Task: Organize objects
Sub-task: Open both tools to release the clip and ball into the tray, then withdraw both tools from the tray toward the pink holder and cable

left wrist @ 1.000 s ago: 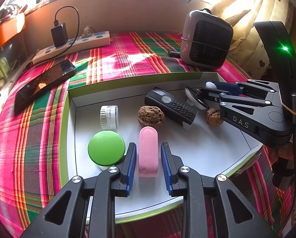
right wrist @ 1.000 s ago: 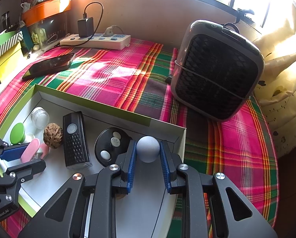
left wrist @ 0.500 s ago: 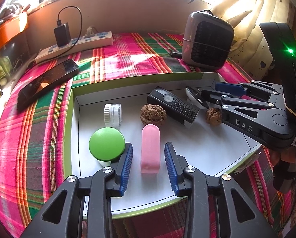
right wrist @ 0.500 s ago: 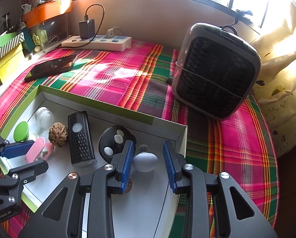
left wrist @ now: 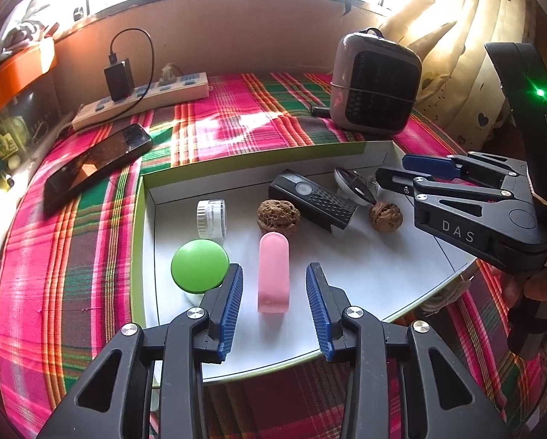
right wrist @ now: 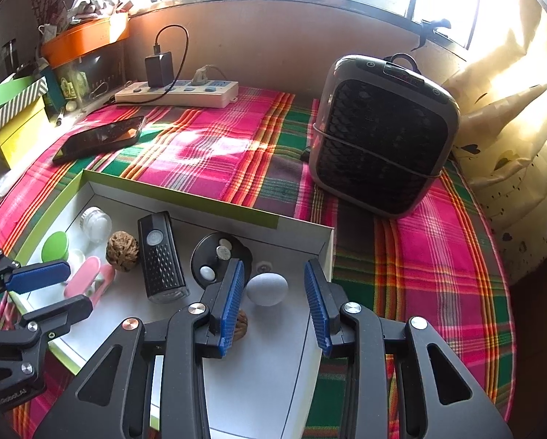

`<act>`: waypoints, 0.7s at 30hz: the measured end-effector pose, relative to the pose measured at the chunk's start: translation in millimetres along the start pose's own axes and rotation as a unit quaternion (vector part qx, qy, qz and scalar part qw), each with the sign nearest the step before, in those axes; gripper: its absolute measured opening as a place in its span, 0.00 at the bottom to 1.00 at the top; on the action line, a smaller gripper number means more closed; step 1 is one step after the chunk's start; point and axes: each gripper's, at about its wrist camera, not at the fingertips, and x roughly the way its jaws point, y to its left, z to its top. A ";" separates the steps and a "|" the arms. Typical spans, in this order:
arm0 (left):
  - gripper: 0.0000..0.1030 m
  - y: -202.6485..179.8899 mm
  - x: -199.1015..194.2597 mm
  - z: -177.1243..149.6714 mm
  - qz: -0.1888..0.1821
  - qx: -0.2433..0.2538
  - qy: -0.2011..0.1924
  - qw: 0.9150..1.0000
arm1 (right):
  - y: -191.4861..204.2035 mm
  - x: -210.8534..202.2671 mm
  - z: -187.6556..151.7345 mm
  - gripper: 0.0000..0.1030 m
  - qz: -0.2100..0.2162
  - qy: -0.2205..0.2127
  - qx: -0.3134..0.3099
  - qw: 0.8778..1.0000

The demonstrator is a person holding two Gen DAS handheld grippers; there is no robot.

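While both grippers hung low over the shallow white tray with a green rim (left wrist: 143, 219), each had its blue-padded jaws spread wide, gripping nothing. The left gripper (left wrist: 273, 307) pointed along the tray floor, and the rounded pink plastic block (left wrist: 273, 274) lay free between its fingers, touching neither pad. Just left of its left finger sat the round green-lidded jar (left wrist: 199, 265); ahead stood a small clear jar with a white cap (left wrist: 211, 218).

The right gripper (right wrist: 275, 307) reached in from the tray's far corner, with the pale grey egg-shaped stone (right wrist: 267, 289) resting loose between its fingers, nearer the left pad.

Two wrinkled brown walnuts showed in the left view — a larger one (left wrist: 278, 216) just ahead of the pink block, a smaller one (left wrist: 385, 216) near the right gripper. One black rectangular device with a perforated face (left wrist: 312, 203) lay between them, and one round black dish (right wrist: 220, 258) held small pale pieces, too small to identify.

In the right view the smaller walnut was mostly hidden behind the left finger. On the red-and-green plaid cloth (right wrist: 218, 153) beyond stood a grey box-shaped fan (right wrist: 383, 135), a black phone (right wrist: 99, 139) and a white power strip (right wrist: 178, 93).
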 end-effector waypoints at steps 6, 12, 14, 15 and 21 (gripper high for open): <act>0.33 -1.3 -9.2 -3.8 0.008 0.001 -0.010 1.000 | -0.8 -13.2 -5.9 0.35 0.004 -0.011 0.009 1.000; 0.33 -2.0 -18.6 -9.2 0.010 0.001 -0.016 1.000 | -4.6 -27.9 -14.8 0.35 0.012 -0.021 0.025 0.999; 0.34 -1.5 -21.4 -10.9 0.009 -0.001 -0.018 1.000 | -5.2 -32.2 -18.1 0.35 0.012 -0.023 0.030 0.999; 0.34 -1.1 -22.8 -11.8 0.007 -0.001 -0.019 1.000 | -5.6 -34.6 -19.6 0.35 0.013 -0.025 0.032 0.999; 0.34 -1.1 -31.0 -18.0 0.011 0.000 -0.025 1.000 | -5.7 -46.7 -28.1 0.35 0.018 -0.033 0.043 0.998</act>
